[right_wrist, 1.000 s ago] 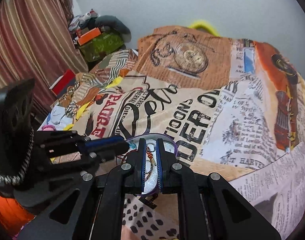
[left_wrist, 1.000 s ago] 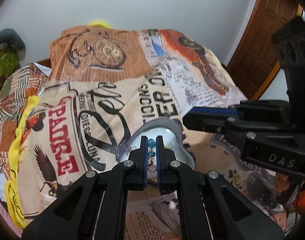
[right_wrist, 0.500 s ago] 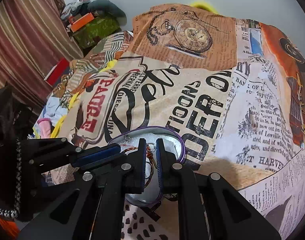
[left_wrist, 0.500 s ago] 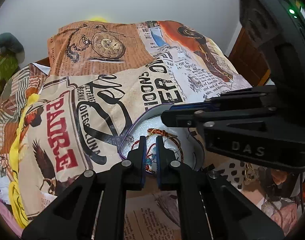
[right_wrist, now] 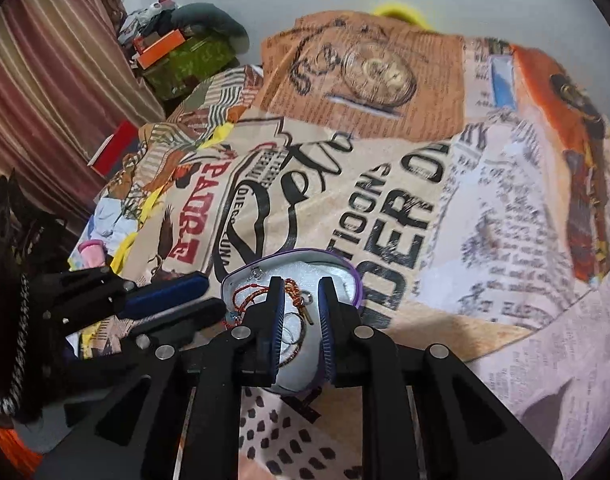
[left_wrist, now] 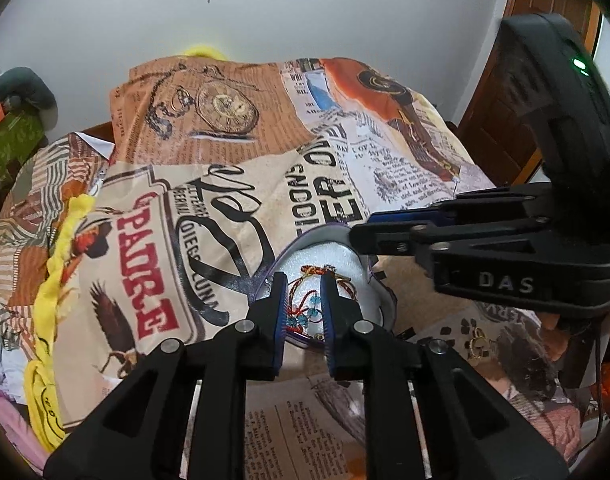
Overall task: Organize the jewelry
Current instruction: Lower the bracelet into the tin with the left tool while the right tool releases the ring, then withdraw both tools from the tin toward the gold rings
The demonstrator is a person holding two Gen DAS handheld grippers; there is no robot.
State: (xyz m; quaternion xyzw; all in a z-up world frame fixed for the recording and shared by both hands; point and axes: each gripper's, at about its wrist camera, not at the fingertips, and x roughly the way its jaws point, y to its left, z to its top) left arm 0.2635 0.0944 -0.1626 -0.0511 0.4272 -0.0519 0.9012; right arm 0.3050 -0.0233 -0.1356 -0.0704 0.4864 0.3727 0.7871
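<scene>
A purple-rimmed round jewelry box [left_wrist: 333, 236] with white padding sits on the printed bedspread. It holds a red-and-gold cord bracelet [left_wrist: 325, 270] and a piece with teal beads [left_wrist: 309, 312]. My left gripper [left_wrist: 303, 288] is open just above the box, with nothing between its fingers. My right gripper [right_wrist: 299, 292] is open over the same box [right_wrist: 345, 268], above a cord bracelet with a metal clasp [right_wrist: 299, 298]. Each gripper shows in the other's view, the right one [left_wrist: 445, 236] and the left one [right_wrist: 165, 304].
The newspaper-print bedspread [left_wrist: 225, 200] covers the bed. Gold earrings [left_wrist: 479, 344] lie on it right of the box. A yellow cloth [left_wrist: 57, 264] lies along the left edge. Piled clothes and boxes [right_wrist: 177, 52] sit far left by a curtain. A wooden door [left_wrist: 545, 80] stands right.
Both grippers have opened over the box. The beaded piece held by the left and the cord bracelet held by the right now lie in the box.
</scene>
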